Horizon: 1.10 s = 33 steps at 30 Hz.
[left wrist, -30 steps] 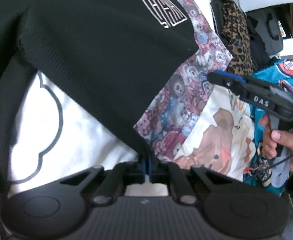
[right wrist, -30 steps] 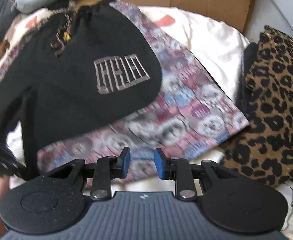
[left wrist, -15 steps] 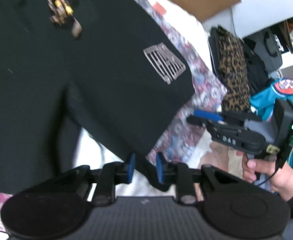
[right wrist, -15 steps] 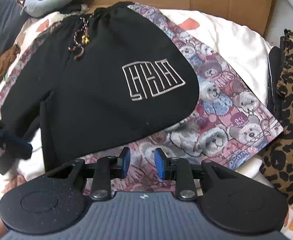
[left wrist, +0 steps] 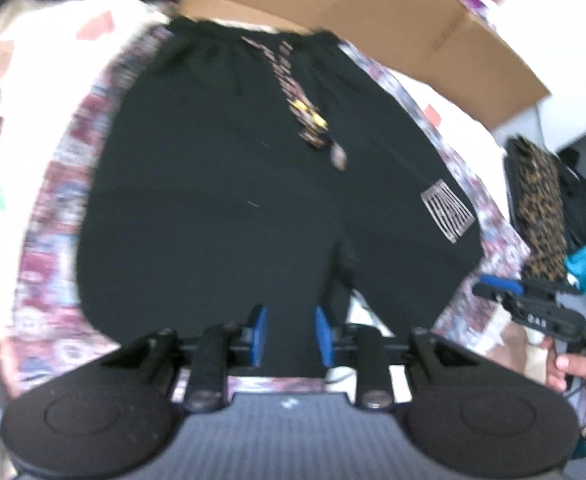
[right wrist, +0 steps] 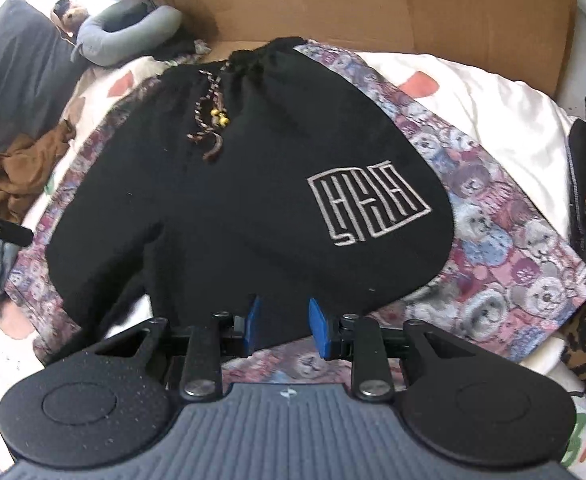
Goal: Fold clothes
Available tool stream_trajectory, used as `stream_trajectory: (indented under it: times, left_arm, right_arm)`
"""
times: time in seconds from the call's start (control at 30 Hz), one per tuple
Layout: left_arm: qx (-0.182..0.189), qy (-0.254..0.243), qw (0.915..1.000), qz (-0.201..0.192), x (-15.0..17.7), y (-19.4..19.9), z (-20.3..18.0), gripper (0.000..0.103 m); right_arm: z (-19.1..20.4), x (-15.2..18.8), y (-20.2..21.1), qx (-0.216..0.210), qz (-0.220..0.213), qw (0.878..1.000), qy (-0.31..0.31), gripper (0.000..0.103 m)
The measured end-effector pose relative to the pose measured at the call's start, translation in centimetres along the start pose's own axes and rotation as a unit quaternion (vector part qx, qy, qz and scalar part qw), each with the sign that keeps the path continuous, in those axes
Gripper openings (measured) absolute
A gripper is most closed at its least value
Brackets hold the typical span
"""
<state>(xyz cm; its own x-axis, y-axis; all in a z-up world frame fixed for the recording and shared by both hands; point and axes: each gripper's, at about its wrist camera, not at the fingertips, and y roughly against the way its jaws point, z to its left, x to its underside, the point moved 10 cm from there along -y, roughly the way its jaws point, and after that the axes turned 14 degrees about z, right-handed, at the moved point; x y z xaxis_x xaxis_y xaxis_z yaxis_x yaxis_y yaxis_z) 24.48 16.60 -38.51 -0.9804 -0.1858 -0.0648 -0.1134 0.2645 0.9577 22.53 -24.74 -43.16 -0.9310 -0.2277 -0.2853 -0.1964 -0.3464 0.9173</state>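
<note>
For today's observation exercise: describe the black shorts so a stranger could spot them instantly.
Find the cardboard sheet propped behind the bed. Just below it lies a teddy-bear-print blanket, and the black shorts are spread flat on it. Only they carry a grey outlined logo and a beaded drawstring.

Black shorts (left wrist: 229,208) lie flat on a bear-print blanket (left wrist: 53,240), the left hand-held gripper (left wrist: 289,334) just opened, empty above them.

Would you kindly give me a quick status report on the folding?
Left gripper just opened, empty; right gripper open, empty. Black shorts flat on bear-print blanket, unfolded. Nothing in the way.
</note>
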Motion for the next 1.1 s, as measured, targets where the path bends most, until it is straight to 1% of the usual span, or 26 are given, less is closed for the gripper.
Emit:
stream_trajectory:
  times: [0.17,0.23,0.3,0.33,0.37,0.4,0.47,0.53,0.63,0.73,0.87,0.93,1.03,1.1]
  left_arm:
    - [-0.031,0.012,0.999,-0.029,0.2,3.6,3.0,0.034]
    - [-0.048,0.025,0.9977,-0.04,0.5,4.9,4.4,0.035]
    - [-0.067,0.038,0.9958,-0.05,1.2,6.1,5.8,0.041]
    - [-0.078,0.043,0.9945,-0.055,1.7,6.7,6.5,0.047]
    - [-0.083,0.048,0.9937,-0.058,2.2,7.0,6.9,0.048]
    - [-0.08,0.056,0.9935,-0.058,2.9,7.0,7.2,0.048]
    - [-0.074,0.071,0.993,-0.058,4.5,6.9,7.7,0.049]
    - [-0.061,0.079,0.993,-0.063,6.2,6.2,7.7,0.05]
    - [-0.043,0.079,0.9928,-0.08,8.0,4.7,7.6,0.057]
    - [-0.027,0.098,0.9919,-0.076,9.3,2.1,7.7,0.057]
    - [-0.012,0.11,0.9898,-0.089,10.6,-0.1,7.3,0.057]
    - [-0.015,0.118,0.9884,-0.095,11.1,-0.8,7.7,0.057]
    - [-0.038,0.131,0.9858,-0.098,11.6,-1.1,9.2,0.057]
    - [-0.059,0.149,0.9812,-0.108,11.7,-0.7,11.1,0.057]
  right_arm:
    - [1.9,-0.5,0.2,-0.017,-0.007,1.0,0.011,0.034]
    - [2.7,-0.7,0.1,-0.021,-0.011,1.0,0.021,0.034]
    - [3.4,-0.7,-0.2,-0.024,-0.011,0.999,0.027,0.034]
    - [3.7,-0.7,-0.4,-0.027,-0.01,0.999,0.027,0.034]
    - [4.1,-0.7,-0.5,-0.031,-0.009,0.999,0.028,0.034]
    - [4.5,-0.7,-0.5,-0.038,-0.007,0.999,0.033,0.034]
    - [5.3,-0.4,-0.4,-0.042,-0.006,0.998,0.056,0.035]
    - [5.8,-0.2,-0.2,-0.044,-0.005,0.996,0.072,0.039]
    - [5.4,0.0,-0.2,-0.049,-0.001,0.996,0.069,0.04]
    - [5.0,0.1,-0.5,-0.045,0.002,0.997,0.06,0.04]
    - [4.6,0.1,-0.9,-0.041,0.005,0.998,0.052,0.04]
    - [4.6,0.1,-1.1,-0.038,0.006,0.998,0.054,0.04]
    - [4.9,0.0,-1.2,-0.037,0.006,0.998,0.058,0.04]
    - [5.2,-0.1,-1.3,-0.038,0.007,0.997,0.063,0.04]
